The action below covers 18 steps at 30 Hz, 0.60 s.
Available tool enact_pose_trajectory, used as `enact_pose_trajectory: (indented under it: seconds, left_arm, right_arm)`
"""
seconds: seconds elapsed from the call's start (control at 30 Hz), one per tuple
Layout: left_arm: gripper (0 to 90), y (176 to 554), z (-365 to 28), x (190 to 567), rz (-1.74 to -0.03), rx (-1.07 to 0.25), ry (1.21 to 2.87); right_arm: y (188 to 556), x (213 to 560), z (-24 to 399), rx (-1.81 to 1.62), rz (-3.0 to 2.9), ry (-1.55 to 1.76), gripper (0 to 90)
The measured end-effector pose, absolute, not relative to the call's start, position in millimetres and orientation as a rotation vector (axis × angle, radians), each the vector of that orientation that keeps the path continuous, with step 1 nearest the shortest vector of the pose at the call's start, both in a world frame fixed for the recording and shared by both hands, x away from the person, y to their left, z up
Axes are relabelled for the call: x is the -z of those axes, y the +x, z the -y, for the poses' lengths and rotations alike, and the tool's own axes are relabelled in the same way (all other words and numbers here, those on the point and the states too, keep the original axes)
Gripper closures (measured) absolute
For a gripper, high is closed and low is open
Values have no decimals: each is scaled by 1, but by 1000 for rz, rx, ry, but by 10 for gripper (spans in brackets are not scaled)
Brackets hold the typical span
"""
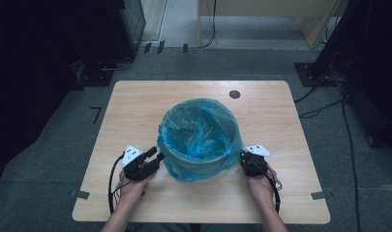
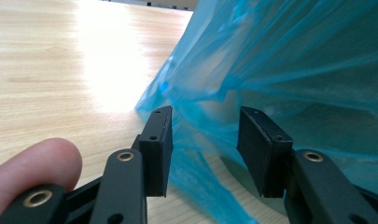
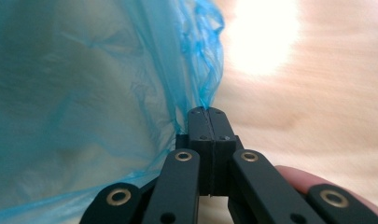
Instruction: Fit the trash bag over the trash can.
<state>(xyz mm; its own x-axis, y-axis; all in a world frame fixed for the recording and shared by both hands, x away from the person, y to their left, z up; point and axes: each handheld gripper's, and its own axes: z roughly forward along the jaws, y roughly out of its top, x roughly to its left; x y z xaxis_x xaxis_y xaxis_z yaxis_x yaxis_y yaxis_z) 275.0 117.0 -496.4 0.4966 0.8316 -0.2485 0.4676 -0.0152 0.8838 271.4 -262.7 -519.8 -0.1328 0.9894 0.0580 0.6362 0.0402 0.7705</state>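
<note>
A round bin lined with a blue plastic bag (image 1: pixel 199 137) stands in the middle of the wooden table (image 1: pixel 135 106). My left gripper (image 1: pixel 155 154) sits low at the bin's left side. Its jaws stand open (image 2: pixel 205 135) with a loose fold of the blue bag (image 2: pixel 294 70) hanging between them, and the pads do not press on it. My right gripper (image 1: pixel 244 157) is at the bin's right side, near the tabletop. Its jaws are shut together (image 3: pixel 207 112) with the crinkled edge of the blue bag (image 3: pixel 84 93) pinched at the tips.
A dark round hole (image 1: pixel 234 94) is in the table behind the bin. Grey tape pieces (image 1: pixel 318 195) mark the front corners. Cables (image 1: pixel 351 145) run over the floor at the right. Bare tabletop lies on either side of the bin.
</note>
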Motion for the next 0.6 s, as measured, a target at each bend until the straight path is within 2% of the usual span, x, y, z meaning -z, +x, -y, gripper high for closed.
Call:
enact_pose_trajectory:
  seconds: [0.1,0.17,0.2,0.27,0.33,0.37,0.47,0.6]
  left_arm:
    - [534,274,-116,497,-1119,-430,1670]
    - [519,274,-117,498,-1114,-433,1673]
    - [511,274,-118,498,-1114,-434,1674]
    - [493,275,-121,500,-1117,-433,1679]
    - [474,276,-123,502,-1125,-422,1682]
    - [471,276,-124,502,-1128,-423,1689]
    - [479,276,-124,503,-1135,-442,1704]
    - [481,277,-126,505,-1135,-457,1721]
  right_arm:
    - [268,518,270,-912,-1765,1649,900]
    - [265,514,278,-1026,-1713,1645,883]
    - [263,511,282,-1089,-1693,1632,787]
    - [259,503,290,-1204,-1675,1584,679]
    - [256,495,295,-1270,-1680,1524,599]
    - [254,491,296,-1293,-1688,1493,586]
    - [248,478,298,-1318,-1694,1393,600]
    - [241,461,299,-1365,-1708,1278,701]
